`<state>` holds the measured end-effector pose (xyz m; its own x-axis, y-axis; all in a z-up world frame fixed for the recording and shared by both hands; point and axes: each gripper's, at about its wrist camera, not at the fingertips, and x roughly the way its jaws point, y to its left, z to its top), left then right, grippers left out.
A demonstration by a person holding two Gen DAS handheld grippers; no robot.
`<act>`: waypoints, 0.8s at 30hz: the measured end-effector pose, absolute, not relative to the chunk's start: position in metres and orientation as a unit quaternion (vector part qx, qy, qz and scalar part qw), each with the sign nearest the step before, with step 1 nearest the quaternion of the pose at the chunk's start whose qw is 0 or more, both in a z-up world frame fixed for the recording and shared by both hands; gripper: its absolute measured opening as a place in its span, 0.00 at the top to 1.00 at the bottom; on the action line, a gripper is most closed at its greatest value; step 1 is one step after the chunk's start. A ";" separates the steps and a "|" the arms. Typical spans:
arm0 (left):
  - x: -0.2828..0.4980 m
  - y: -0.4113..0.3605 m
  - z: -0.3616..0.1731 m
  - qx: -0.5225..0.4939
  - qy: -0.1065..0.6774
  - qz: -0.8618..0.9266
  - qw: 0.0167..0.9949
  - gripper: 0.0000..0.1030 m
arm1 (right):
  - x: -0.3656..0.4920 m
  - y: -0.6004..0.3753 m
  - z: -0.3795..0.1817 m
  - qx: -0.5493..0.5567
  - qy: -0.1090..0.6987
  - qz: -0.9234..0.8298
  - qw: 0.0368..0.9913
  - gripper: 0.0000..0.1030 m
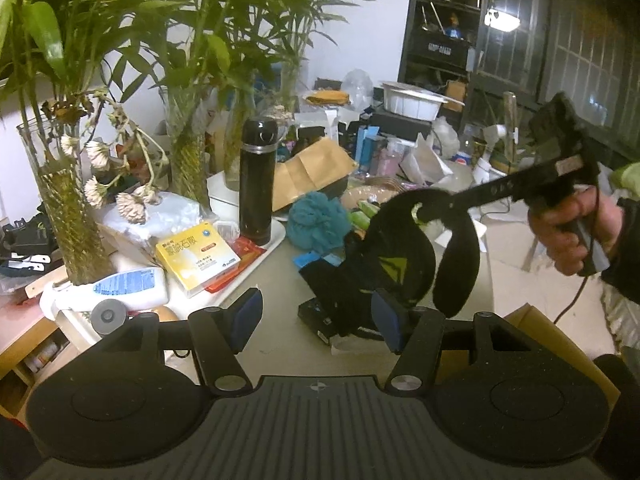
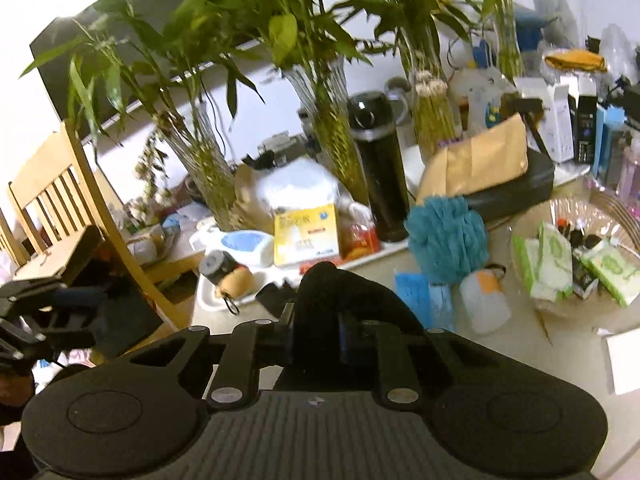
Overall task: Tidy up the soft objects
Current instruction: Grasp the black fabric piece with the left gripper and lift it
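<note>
Right hand-held gripper [image 2: 316, 336] had its jaws drawn close on a black soft neck pillow [image 1: 404, 248], which bulged up between the pads in the right wrist view. From the left wrist view the same hand-held gripper reached in from the right, gripped by a hand [image 1: 576, 232], and the U-shaped pillow hung from its tip above the tabletop [image 1: 276, 276], both ends drooping. No earlier view was given, so nothing more of its closing could be told.

Left hand-held gripper [image 1: 316, 320] stood about half open with nothing between its blue pads [image 1: 250, 318]; it hovered over the bare pale tabletop, near the hanging pillow's lower end but apart from it.

Below the pillow lay a heap of dark items, too shadowed to make out. A teal bath sponge [image 1: 318, 222] sat on the tabletop beyond it, just beside a tall black flask [image 1: 258, 182] that stood upright on a white tray [image 1: 276, 236]. A yellow box [image 1: 196, 258] rested on the tray in front of the flask, and a white bottle [image 1: 120, 290] lay on its side to the left. Glass vases of green stalks [image 1: 66, 208] stood behind them, with wilted white flowers [image 1: 128, 204] drooping over. In the right wrist view a clear bowl [image 2: 532, 220] holding green-and-white packets sat to the right of the sponge, and a wooden chair [image 2: 56, 200] stood at the left.
</note>
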<state>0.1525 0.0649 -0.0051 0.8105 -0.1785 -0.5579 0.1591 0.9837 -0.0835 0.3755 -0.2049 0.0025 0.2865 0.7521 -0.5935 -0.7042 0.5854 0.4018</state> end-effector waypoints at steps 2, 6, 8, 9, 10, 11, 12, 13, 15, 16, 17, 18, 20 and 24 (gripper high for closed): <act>0.156 0.063 -0.006 -0.017 0.301 -0.093 0.949 0.42 | 0.376 -0.208 0.009 0.049 0.387 0.457 0.799 0.79; 0.165 0.063 -0.007 -0.027 0.310 -0.096 0.945 0.42 | 0.375 -0.208 0.017 0.065 0.380 0.458 0.802 0.80; 0.167 0.063 -0.008 -0.030 0.310 -0.093 0.946 0.42 | 0.373 -0.209 0.019 0.067 0.377 0.456 0.803 0.80; 0.167 0.063 -0.008 -0.031 0.309 -0.096 0.946 0.42 | 0.373 -0.210 0.020 0.067 0.376 0.455 0.805 0.80; 0.168 0.062 -0.009 -0.031 0.310 -0.100 0.945 0.42 | 0.372 -0.211 0.021 0.064 0.374 0.452 0.807 0.80; 0.169 0.061 -0.010 -0.028 0.312 -0.101 0.944 0.42 | 0.372 -0.211 0.022 0.057 0.371 0.447 0.812 0.80; 0.170 0.061 -0.012 -0.023 0.316 -0.102 0.943 0.42 | 0.371 -0.213 0.022 0.054 0.370 0.443 0.815 0.80; 0.172 0.061 -0.013 -0.017 0.320 -0.103 0.942 0.42 | 0.372 -0.215 0.022 0.056 0.369 0.440 0.817 0.80; 0.178 0.063 -0.017 -0.007 0.331 -0.105 0.938 0.42 | 0.372 -0.221 0.021 0.055 0.369 0.431 0.821 0.80; 0.179 0.065 -0.017 -0.006 0.335 -0.106 0.936 0.42 | 0.371 -0.224 0.020 0.054 0.369 0.429 0.823 0.80; 0.183 0.068 -0.019 -0.008 0.342 -0.110 0.933 0.42 | 0.370 -0.227 0.019 0.054 0.368 0.426 0.824 0.80; 0.188 0.071 -0.021 -0.013 0.350 -0.113 0.930 0.42 | 0.369 -0.231 0.018 0.055 0.369 0.423 0.826 0.80; 0.200 0.081 -0.027 -0.030 0.369 -0.117 0.922 0.42 | 0.367 -0.237 0.016 0.054 0.370 0.415 0.829 0.80; 0.228 0.090 -0.042 -0.054 0.411 -0.126 0.901 0.42 | 0.358 -0.247 0.014 0.046 0.368 0.397 0.839 0.80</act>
<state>0.2281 0.0901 -0.0417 0.6297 -0.2723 -0.7275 0.1831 0.9622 -0.2017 0.3576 -0.2469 0.0143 0.4131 0.7009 -0.5815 -0.6329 0.6801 0.3701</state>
